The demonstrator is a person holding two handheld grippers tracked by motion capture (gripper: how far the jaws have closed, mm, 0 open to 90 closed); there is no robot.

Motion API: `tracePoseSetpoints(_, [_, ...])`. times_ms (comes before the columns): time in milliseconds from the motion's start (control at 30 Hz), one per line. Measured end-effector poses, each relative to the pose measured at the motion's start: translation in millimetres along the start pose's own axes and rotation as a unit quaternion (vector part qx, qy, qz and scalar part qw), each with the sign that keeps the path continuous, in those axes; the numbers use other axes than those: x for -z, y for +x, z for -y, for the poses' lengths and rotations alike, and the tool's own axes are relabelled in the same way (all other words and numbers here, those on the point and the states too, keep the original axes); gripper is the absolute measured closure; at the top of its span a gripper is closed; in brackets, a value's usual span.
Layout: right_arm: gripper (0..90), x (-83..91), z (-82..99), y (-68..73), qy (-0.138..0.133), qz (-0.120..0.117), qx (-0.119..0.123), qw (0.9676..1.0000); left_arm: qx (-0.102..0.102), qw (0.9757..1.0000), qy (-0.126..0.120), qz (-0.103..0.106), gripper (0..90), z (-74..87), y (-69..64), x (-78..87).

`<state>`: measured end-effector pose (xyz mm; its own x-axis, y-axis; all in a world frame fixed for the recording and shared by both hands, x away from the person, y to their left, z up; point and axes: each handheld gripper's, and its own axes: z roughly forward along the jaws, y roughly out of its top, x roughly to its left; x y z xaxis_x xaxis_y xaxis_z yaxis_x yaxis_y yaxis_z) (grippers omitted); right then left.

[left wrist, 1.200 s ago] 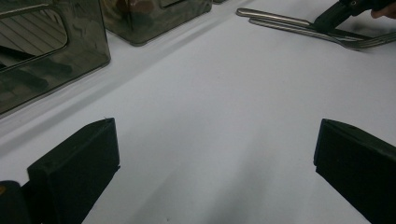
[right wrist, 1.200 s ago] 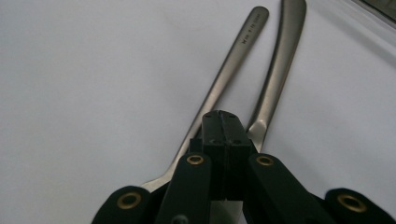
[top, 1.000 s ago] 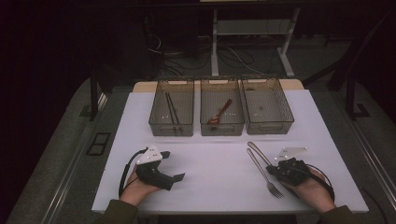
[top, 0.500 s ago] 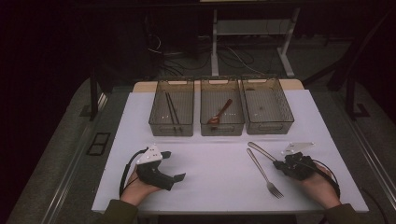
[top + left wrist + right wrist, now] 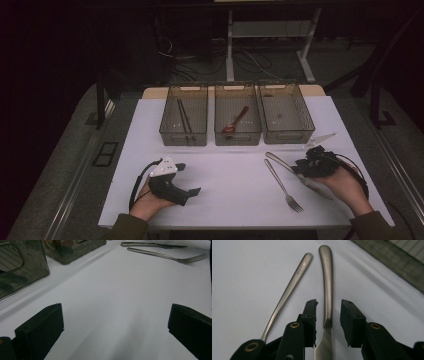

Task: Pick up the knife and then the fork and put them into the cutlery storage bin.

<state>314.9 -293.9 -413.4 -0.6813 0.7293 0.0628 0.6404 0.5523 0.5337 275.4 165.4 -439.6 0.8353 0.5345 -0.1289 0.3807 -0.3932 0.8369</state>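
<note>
Knife (image 5: 327, 290): on the table beside the fork (image 5: 288, 292); right gripper view shows it between the jaws. Right gripper (image 5: 328, 315): jaws just opening, slightly apart, straddling the knife without pressing. Left gripper (image 5: 192, 192): wide open, resting.

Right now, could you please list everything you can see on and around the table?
Table: one, white top, centre of the high view.
Bins: three, clear smoky plastic, in a row at the far side.
Chopsticks: one pair, dark, in the left bin.
Spoon: one, reddish-brown, in the middle bin.
Knife: one, silver, on the table at right, lying between the right tool's jaws.
Fork: one, silver, on the table beside the knife.
Left tool: one, black, jaws wide open over bare table.
Right tool: one, black, jaws just been opening; the knife lies between them, pads apart from it.
Hands: two, each holding a tool.
</note>
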Motion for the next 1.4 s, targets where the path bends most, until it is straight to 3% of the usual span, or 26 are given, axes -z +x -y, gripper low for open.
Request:
tracePoseSetpoints(233, [69.2, -15.9, -18.2, 1.3, 0.065, 0.002, 0.032, 0.9974, 0.004, 1.0000, -0.005, -0.004, 2.5, 0.4, 2.1, 1.4])
tracePoseSetpoints(533, [72.7, -28.4, -30.5, 0.9, 0.128, 0.004, 0.031, 0.9913, 0.001, 1.0000, -0.002, -0.001, 2.7, 0.5, 1.8, 0.9])
tracePoseSetpoints(767, [75.2, -33.7, -36.9, 1.4, 0.160, 0.011, 0.033, 0.9866, -0.002, 1.0000, -0.002, 0.002, 3.5, 0.4, 1.3, 0.9])
tracePoseSetpoints(933, [75.4, -37.3, -44.3, 2.5, 0.189, 0.014, 0.035, 0.9812, -0.003, 1.0000, -0.002, 0.004, 4.2, 0.4, 0.6, 0.7])
tracePoseSetpoints(1067, [77.1, -39.1, -47.6, 6.0, 0.203, 0.021, 0.046, 0.9778, -0.003, 1.0000, -0.002, 0.004, 4.8, 0.5, 0.9, 1.0])
tracePoseSetpoints(1100, [77.4, -39.3, -48.0, 6.9, 0.205, 0.024, 0.039, 0.9777, -0.004, 1.0000, -0.002, 0.004, 5.1, 0.5, 0.7, 0.9])
tracePoseSetpoints(1333, [78.7, -38.4, -47.1, 6.1, 0.200, 0.024, 0.043, 0.9786, -0.005, 1.0000, -0.003, 0.006, 5.4, 0.4, 0.4, 0.6])
tracePoseSetpoints(1400, [78.6, -37.4, -45.8, 4.7, 0.193, 0.019, 0.042, 0.9801, -0.004, 1.0000, -0.005, 0.007, 5.4, 0.4, 0.3, 0.6])
